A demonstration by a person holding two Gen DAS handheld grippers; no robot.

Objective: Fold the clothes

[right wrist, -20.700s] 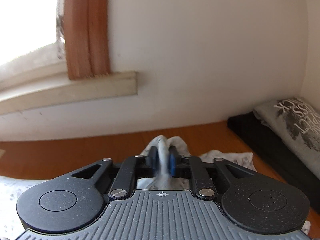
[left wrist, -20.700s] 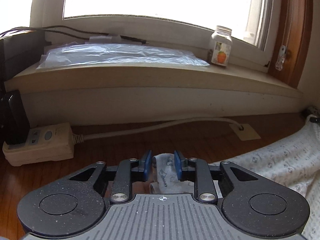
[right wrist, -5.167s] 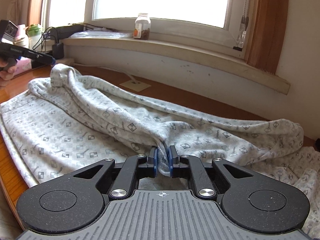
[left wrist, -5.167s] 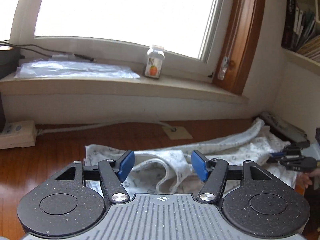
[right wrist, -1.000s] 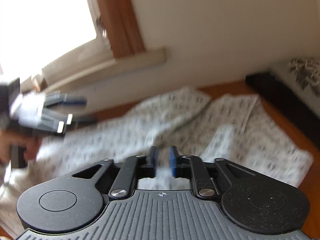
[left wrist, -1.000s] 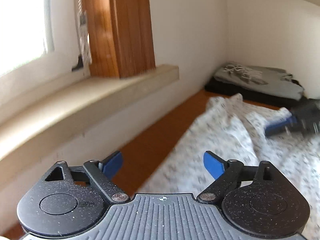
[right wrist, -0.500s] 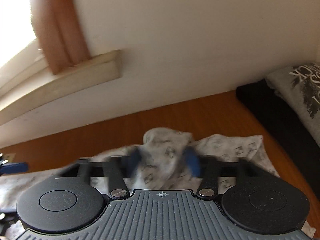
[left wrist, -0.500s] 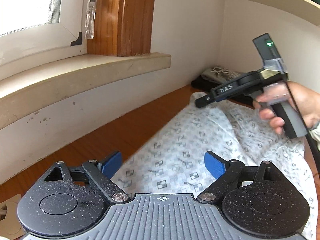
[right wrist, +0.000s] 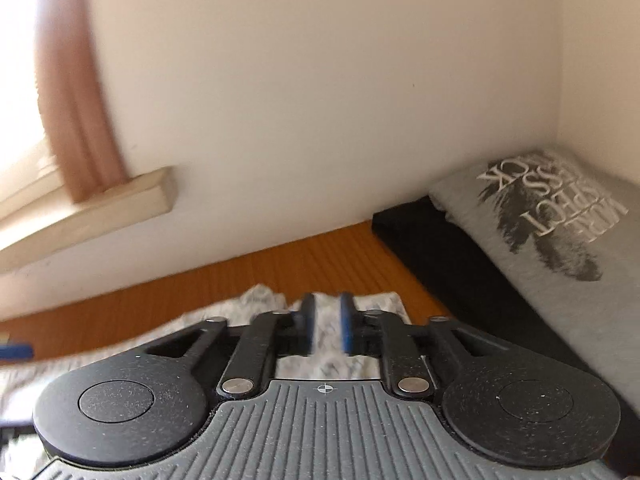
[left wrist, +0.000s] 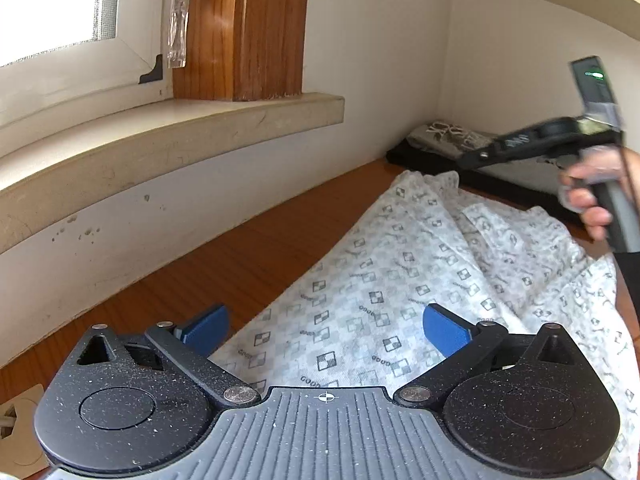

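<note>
Left wrist view: the patterned garment is spread in loose ridges across the wooden desk, running from near the camera to the far right, where it ends just short of a folded grey shirt on a black pile. The left claw is held wide open above the cloth, with nothing gripped. The right claw is seen nearly closed, with a bunch of the garment pinched between its pads; motion blur leaves the firmness of the hold unclear. In the left view a hand is seen holding that tool at the far right.

A thin pinch on a bunched edge could slip if the cloth is pulled quickly, and the fold would then collapse. Several layers may also have been caught together, so a lift could drag the whole garment askew instead of turning one edge over. The ridges could be trapped as creases.

Compared with half a second ago, the right claw has narrowed from wide open onto the bunch, while the left claw has stayed open
</note>
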